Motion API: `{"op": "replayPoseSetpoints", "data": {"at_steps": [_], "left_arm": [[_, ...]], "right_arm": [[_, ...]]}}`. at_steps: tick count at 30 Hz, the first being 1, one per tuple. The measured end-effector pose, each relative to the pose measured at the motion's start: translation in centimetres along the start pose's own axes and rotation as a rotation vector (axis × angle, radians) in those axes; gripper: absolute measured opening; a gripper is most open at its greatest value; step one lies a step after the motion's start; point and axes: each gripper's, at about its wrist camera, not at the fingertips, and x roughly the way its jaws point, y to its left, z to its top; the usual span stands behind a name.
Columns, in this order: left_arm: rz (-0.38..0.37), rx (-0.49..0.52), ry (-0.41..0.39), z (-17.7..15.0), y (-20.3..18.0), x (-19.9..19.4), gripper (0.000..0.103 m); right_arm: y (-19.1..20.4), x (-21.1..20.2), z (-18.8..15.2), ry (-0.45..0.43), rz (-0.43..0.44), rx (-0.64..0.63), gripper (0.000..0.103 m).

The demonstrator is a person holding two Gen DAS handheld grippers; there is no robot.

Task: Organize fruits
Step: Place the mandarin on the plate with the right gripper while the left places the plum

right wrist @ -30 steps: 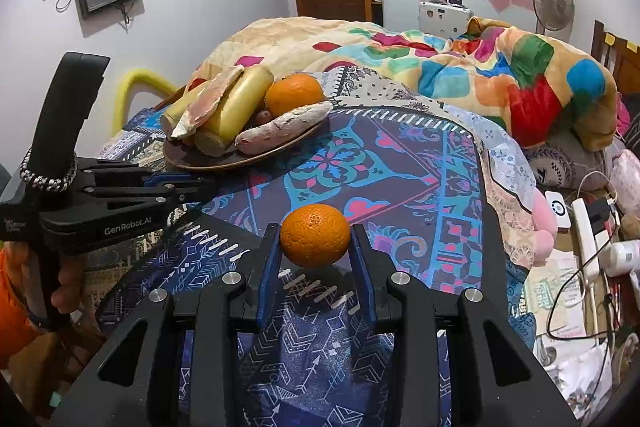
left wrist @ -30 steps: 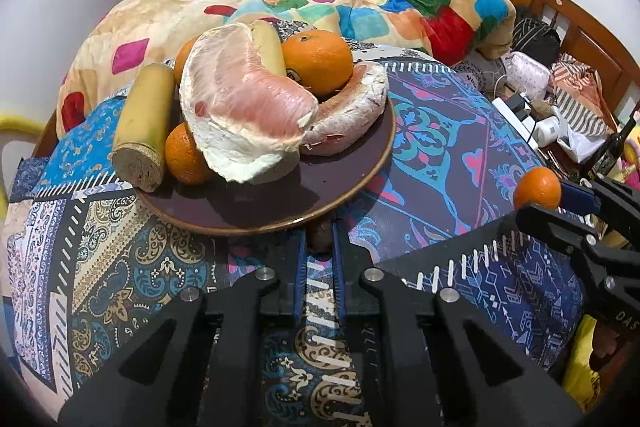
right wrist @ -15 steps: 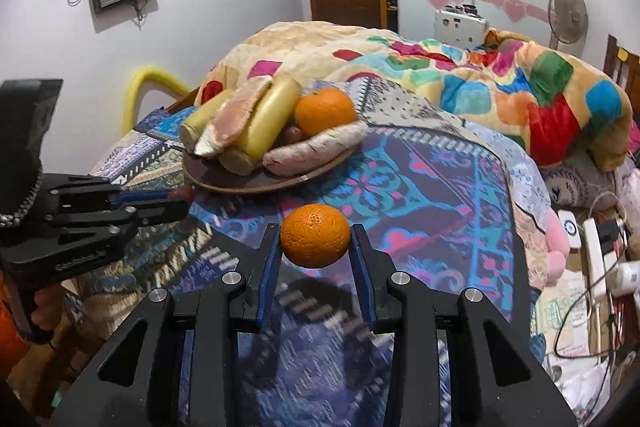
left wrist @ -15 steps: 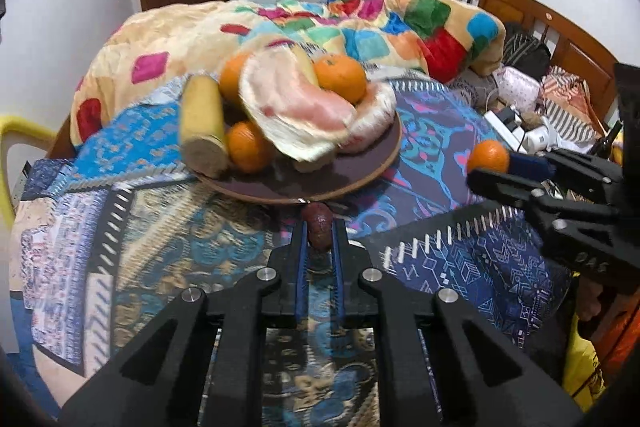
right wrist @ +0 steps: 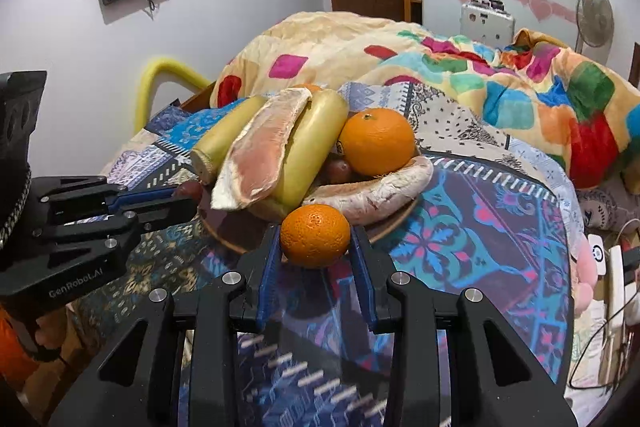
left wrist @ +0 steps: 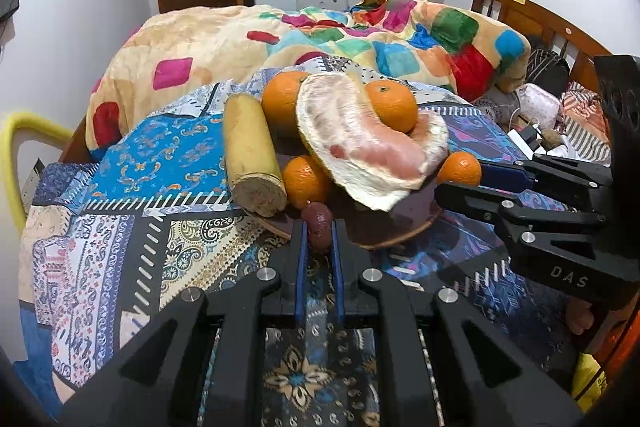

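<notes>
Your right gripper (right wrist: 315,251) pinches a small orange (right wrist: 315,235) between its blue pads, low centre of the right wrist frame, just at the near rim of the brown plate (right wrist: 394,223). Its skin is bright, pebbled and whole. Your left gripper (left wrist: 319,239) has its jaws pressed onto a small dark reddish fruit (left wrist: 317,225), oval and dull-skinned, at the plate's near edge in the lower middle of the left wrist frame.

The plate (left wrist: 416,227) is crowded. A large peeled pomelo segment (left wrist: 360,143), pink flesh with white pith, overhangs the front and leans over the space behind the reddish fruit. To its left lies a cut yellow-green stalk piece (left wrist: 252,159), with an orange (left wrist: 306,181) tucked between them. Two more oranges (left wrist: 392,107) sit behind the pomelo. In the right wrist view a second pomelo piece (right wrist: 372,193) lies along the rim directly behind the held orange.

The plate rests on a patterned blue bedsheet (left wrist: 160,163); a colourful patchwork blanket (left wrist: 400,43) is heaped across the upper frame.
</notes>
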Motion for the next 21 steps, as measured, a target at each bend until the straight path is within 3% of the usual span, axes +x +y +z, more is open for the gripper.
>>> {"op": "replayPoseSetpoints", "data": {"at_steps": [10, 13, 16, 21], "left_arm": [[-0.009, -0.009, -0.001, 0.5, 0.6, 1.1, 0.011], [-0.022, -0.011, 0.006, 0.4, 0.6, 1.2, 0.015], [-0.028, -0.011, 0.015, 0.3, 0.6, 1.3, 0.029], [-0.018, -0.013, -0.007, 0.1, 0.8, 0.4, 0.030]], "right_arm": [[0.9, 1.6, 0.4, 0.043, -0.017, -0.036, 0.032], [1.1, 1.7, 0.4, 0.049, -0.025, -0.045, 0.032], [1.3, 1.7, 0.4, 0.052, -0.031, -0.053, 0.038], [1.8, 1.2, 0.5, 0.027, -0.059, -0.071, 0.041]]}}
